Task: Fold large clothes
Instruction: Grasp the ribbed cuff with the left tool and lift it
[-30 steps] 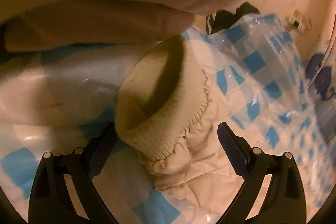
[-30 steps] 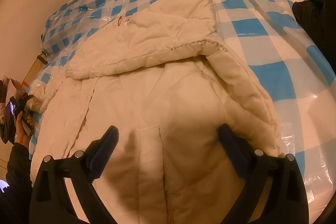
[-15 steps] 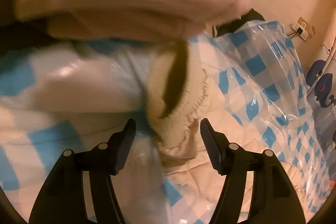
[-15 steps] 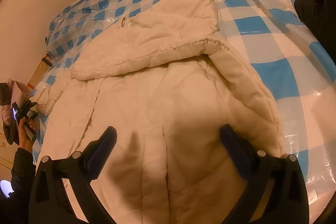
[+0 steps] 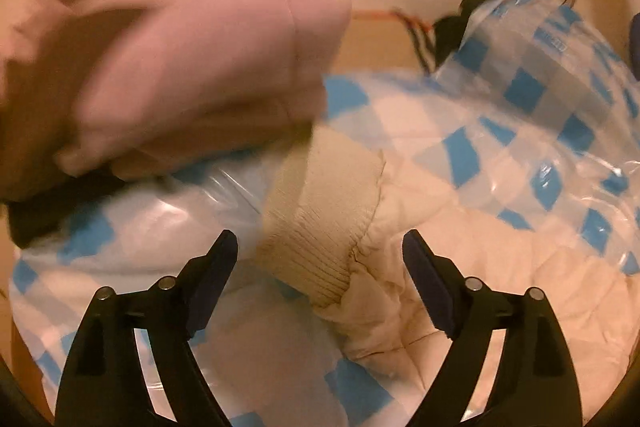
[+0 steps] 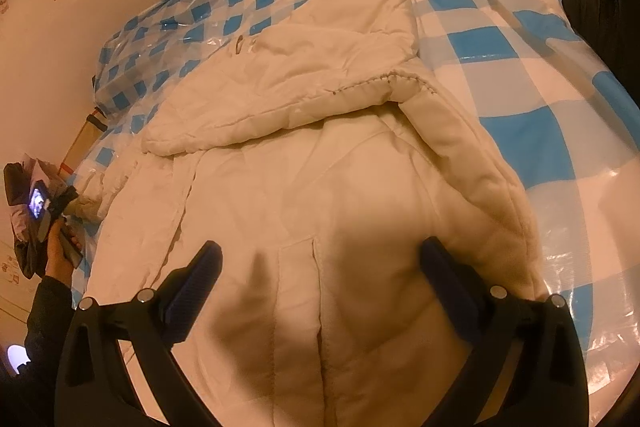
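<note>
A big white coat (image 6: 320,195) lies spread flat on the bed cover (image 6: 532,75) with blue and white squares; its hood (image 6: 320,39) is folded over at the far end of the coat; the right gripper (image 6: 320,285) hangs over the near part of the coat with its jaws wide apart and nothing pinched; the left gripper (image 5: 320,273) is opening its jaws, and the coat's ribbed cuff (image 5: 320,223) sits between them without the pads pressing it; a blurry pink cloth (image 5: 192,67) is just past the cuff.
</note>
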The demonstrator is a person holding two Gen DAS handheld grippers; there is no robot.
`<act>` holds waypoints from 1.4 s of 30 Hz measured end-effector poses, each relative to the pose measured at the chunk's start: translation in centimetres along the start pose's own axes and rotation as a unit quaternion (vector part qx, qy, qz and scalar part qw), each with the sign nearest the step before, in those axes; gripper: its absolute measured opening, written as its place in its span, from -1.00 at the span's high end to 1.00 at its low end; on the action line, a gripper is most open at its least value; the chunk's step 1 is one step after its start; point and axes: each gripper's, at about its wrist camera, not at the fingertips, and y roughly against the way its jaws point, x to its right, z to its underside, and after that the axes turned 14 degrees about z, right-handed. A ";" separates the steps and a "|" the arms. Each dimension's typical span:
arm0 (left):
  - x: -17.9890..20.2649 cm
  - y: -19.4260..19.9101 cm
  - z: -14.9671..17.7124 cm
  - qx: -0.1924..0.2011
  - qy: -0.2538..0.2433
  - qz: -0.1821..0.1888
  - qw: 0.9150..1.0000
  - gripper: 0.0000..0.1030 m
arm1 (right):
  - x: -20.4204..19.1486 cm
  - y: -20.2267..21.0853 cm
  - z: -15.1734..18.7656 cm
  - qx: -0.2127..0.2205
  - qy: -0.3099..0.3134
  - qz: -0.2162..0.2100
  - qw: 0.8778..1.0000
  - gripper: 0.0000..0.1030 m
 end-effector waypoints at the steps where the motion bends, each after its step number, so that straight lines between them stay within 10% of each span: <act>1: 0.0 -0.9 -0.1 -0.016 0.008 0.016 1.000 -0.54 | 0.0 0.0 0.0 0.000 0.000 0.000 1.000 -0.86; 3: 1.4 -1.7 0.0 -0.032 -0.025 0.039 0.998 -0.03 | 0.0 0.0 0.0 0.001 0.000 -0.001 1.000 -0.87; 8: 4.3 -0.3 0.8 -0.014 -0.119 0.037 0.992 0.51 | 0.0 -0.1 0.1 0.002 0.000 0.000 1.000 -0.87; 13: 3.4 -0.3 1.1 -0.033 -0.129 -0.009 0.991 0.08 | 0.0 -0.2 0.1 0.001 -0.001 -0.004 1.000 -0.87; 18: 4.2 3.1 2.3 0.043 -0.182 -0.076 0.979 -0.33 | 0.1 -0.2 0.1 0.001 -0.001 -0.004 1.000 -0.87; 26: 6.4 -0.2 0.5 0.003 -0.200 -0.072 0.977 -0.36 | 0.1 -0.2 0.0 0.001 -0.001 -0.005 1.000 -0.87; 30: 6.9 -0.4 -0.6 -0.033 -0.180 0.034 0.982 0.85 | 0.1 -0.2 0.0 0.001 -0.001 -0.005 1.000 -0.87; 37: 5.3 1.0 -1.3 -0.074 -0.072 0.197 0.975 0.94 | 0.2 -0.2 -0.1 0.001 -0.006 -0.011 1.000 -0.87; 42: 3.3 2.2 -1.8 -0.084 0.021 0.372 0.924 0.96 | 0.4 0.0 -0.2 0.001 -0.009 -0.017 1.000 -0.87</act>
